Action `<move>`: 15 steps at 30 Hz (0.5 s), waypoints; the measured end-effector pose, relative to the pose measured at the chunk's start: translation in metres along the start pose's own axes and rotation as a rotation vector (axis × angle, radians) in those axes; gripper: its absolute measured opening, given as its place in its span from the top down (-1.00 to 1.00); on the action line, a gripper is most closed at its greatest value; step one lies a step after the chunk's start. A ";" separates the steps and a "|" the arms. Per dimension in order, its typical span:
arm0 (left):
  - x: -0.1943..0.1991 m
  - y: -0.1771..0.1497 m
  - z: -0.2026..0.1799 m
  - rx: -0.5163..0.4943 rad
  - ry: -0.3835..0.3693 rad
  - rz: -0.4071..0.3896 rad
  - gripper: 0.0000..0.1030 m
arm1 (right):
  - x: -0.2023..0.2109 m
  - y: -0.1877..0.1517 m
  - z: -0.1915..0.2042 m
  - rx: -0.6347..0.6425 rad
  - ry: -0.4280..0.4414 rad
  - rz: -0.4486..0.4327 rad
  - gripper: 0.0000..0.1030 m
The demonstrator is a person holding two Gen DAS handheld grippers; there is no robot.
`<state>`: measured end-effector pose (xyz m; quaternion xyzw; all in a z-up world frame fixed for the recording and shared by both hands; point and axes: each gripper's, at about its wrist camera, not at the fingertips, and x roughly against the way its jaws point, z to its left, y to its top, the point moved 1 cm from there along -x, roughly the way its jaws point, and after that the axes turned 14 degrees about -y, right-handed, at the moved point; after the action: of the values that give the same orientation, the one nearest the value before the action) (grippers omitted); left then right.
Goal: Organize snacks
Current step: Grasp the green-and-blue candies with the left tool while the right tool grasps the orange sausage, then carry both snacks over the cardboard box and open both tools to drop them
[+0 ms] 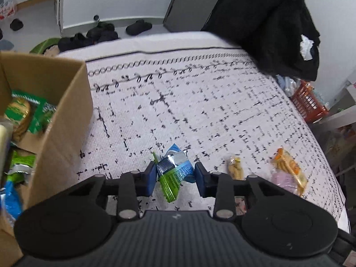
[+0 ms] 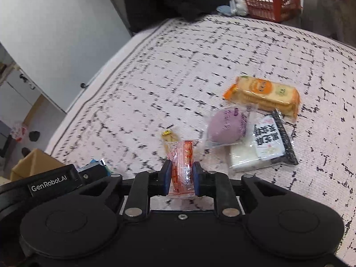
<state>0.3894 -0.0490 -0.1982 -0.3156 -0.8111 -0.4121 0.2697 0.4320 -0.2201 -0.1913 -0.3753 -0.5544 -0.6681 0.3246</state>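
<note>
My left gripper [image 1: 174, 175] is shut on a crumpled blue and green snack packet [image 1: 173, 170] just above the patterned cloth. A cardboard box [image 1: 64, 111] with several green and blue snack packs stands to its left. My right gripper [image 2: 182, 174] is shut on a red and clear snack sachet [image 2: 183, 166]. Ahead of it lie a small yellow-tipped snack [image 2: 169, 136], a purple bun pack [image 2: 227, 126], a white cake pack with black print [image 2: 264, 144] and an orange cracker pack [image 2: 264, 94]. The left gripper's body [image 2: 53, 181] shows at the right wrist view's lower left.
The white, black-flecked cloth [image 1: 200, 102] covers the whole surface. A black garment [image 1: 273, 22] hangs at the far right corner, with an orange basket [image 2: 271, 4] beyond the edge. Dark shoes [image 1: 100, 33] lie on the floor past the far edge.
</note>
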 end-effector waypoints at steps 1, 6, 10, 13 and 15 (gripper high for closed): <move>0.005 0.000 -0.002 -0.002 -0.001 -0.008 0.31 | 0.004 0.000 0.001 0.004 0.006 -0.010 0.62; 0.025 -0.002 -0.006 -0.004 -0.003 -0.038 0.31 | 0.018 -0.001 0.004 0.012 0.038 -0.039 0.62; 0.041 -0.002 -0.007 -0.013 0.001 -0.059 0.31 | 0.031 -0.001 0.007 0.019 0.062 -0.067 0.63; 0.056 -0.003 -0.011 -0.028 0.000 -0.081 0.31 | 0.042 -0.001 0.008 0.018 0.080 -0.087 0.63; 0.065 -0.004 -0.014 -0.039 0.005 -0.094 0.31 | 0.051 -0.002 0.010 0.017 0.098 -0.107 0.63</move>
<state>0.3463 -0.0437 -0.1474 -0.2813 -0.8163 -0.4406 0.2457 0.4064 -0.2111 -0.1474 -0.3091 -0.5629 -0.6972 0.3186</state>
